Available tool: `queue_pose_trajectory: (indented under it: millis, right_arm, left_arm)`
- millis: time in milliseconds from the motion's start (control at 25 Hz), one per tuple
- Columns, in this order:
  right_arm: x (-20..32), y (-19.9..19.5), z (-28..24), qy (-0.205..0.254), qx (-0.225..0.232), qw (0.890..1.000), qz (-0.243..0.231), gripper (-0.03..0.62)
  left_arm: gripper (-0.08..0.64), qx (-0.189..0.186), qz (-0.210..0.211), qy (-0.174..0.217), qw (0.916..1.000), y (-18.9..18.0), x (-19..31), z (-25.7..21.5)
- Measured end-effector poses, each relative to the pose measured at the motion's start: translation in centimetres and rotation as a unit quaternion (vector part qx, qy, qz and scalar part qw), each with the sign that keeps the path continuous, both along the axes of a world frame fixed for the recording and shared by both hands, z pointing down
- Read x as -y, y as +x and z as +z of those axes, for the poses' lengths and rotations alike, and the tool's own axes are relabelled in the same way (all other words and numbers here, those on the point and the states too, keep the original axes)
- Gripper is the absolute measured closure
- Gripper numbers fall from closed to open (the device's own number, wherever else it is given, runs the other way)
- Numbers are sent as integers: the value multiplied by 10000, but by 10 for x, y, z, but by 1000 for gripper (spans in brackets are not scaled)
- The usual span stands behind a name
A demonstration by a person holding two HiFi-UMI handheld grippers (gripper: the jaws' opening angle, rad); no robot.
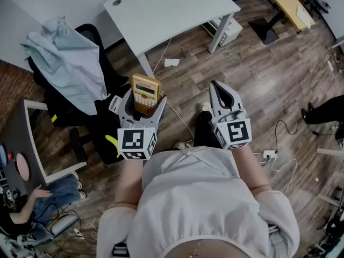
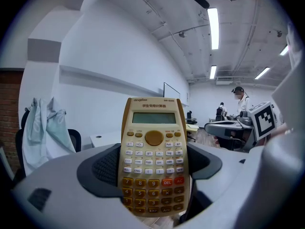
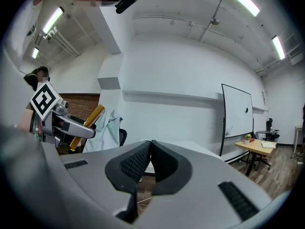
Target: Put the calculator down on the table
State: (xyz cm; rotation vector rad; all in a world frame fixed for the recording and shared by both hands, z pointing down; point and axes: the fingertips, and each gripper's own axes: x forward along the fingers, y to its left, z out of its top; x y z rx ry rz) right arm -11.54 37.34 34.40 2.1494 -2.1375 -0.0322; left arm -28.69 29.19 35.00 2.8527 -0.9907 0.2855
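Observation:
A yellow-tan calculator [image 1: 145,92] with a grey screen and rows of keys stands upright between the jaws of my left gripper [image 1: 142,105], which is shut on its lower half. In the left gripper view the calculator [image 2: 153,152] faces the camera, its top well above the pads. My right gripper [image 1: 226,97] is shut with nothing in it; its two black pads [image 3: 138,163] meet in the right gripper view. The white table [image 1: 166,8] lies ahead of both grippers, beyond the wooden floor. Both grippers are held in the air in front of the person's body.
A black office chair [image 1: 91,98] draped with a pale blue cloth [image 1: 67,61] stands at the left. A dark side table [image 1: 21,138] and a seated person [image 1: 37,198] are lower left. A wooden desk [image 1: 290,4] is far right. Cables [image 1: 274,155] lie on the floor.

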Motion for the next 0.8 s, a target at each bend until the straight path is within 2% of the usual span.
queue_pose_trajectory:
  millis: [160, 360, 640, 800]
  right_arm:
    - [40, 35, 8, -30, -36, 9996, -286, 591]
    - [103, 101, 2, -32, -43, 9972, -743, 591]
    - [189, 192, 1, -161, -35, 9893, -1448, 591]
    - [231, 228, 5, -232, 15, 9855, -1683, 590]
  left_arm:
    - [152, 3, -248, 24, 9997, 33, 31, 4]
    - [152, -59, -765, 108, 9970, 93, 80, -6]
    - [152, -92, -1447, 100, 9894, 178, 143, -11]
    - [152, -40, -1759, 29, 9844, 211, 175, -8]
